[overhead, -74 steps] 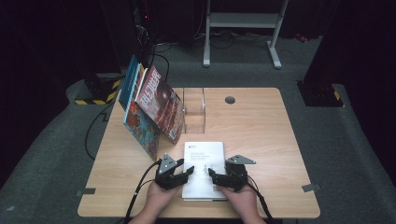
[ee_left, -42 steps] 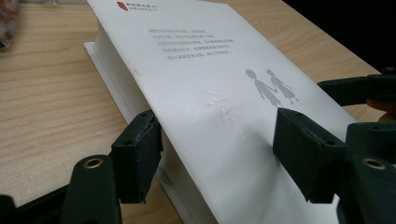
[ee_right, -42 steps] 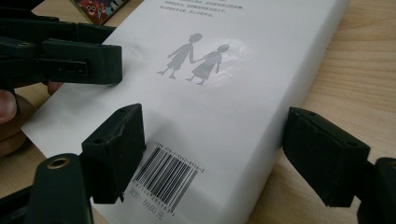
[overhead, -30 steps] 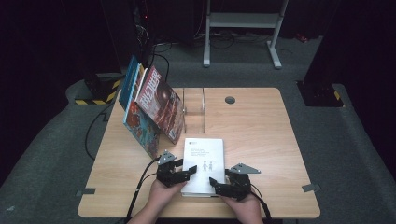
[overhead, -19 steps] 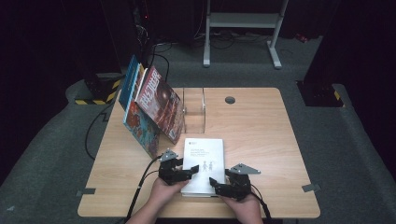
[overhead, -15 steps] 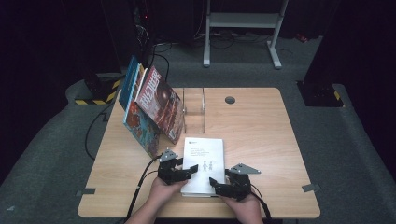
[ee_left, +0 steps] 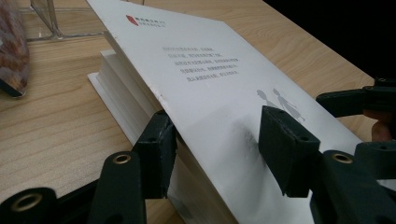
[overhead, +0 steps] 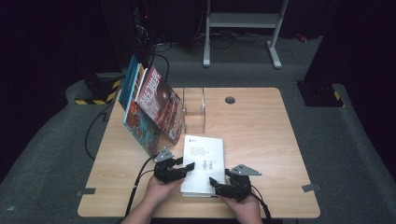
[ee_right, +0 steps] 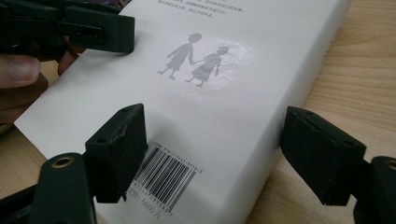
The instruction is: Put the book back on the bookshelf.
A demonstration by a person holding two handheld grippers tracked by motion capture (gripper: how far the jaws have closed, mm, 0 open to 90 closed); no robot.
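White book point(overhead: 203, 163): lying flat near the counter's point(overhead: 261, 140) front edge, back cover up, barcode nearest the person.
Left tool point(overhead: 186, 167): jaws parted, lifting the cover's left edge off the pages.
Right tool point(overhead: 215, 183): gaping wide, straddling the book's near end, gripping nothing.
Leaning books point(overhead: 150, 108): resting well behind.

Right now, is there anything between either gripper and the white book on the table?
Nothing visible. The left gripper already has its open jaws around the lifted cover edge of the white book. The right gripper has its open jaws astride the book's near corner by the barcode, one over the cover, one beside the spine.
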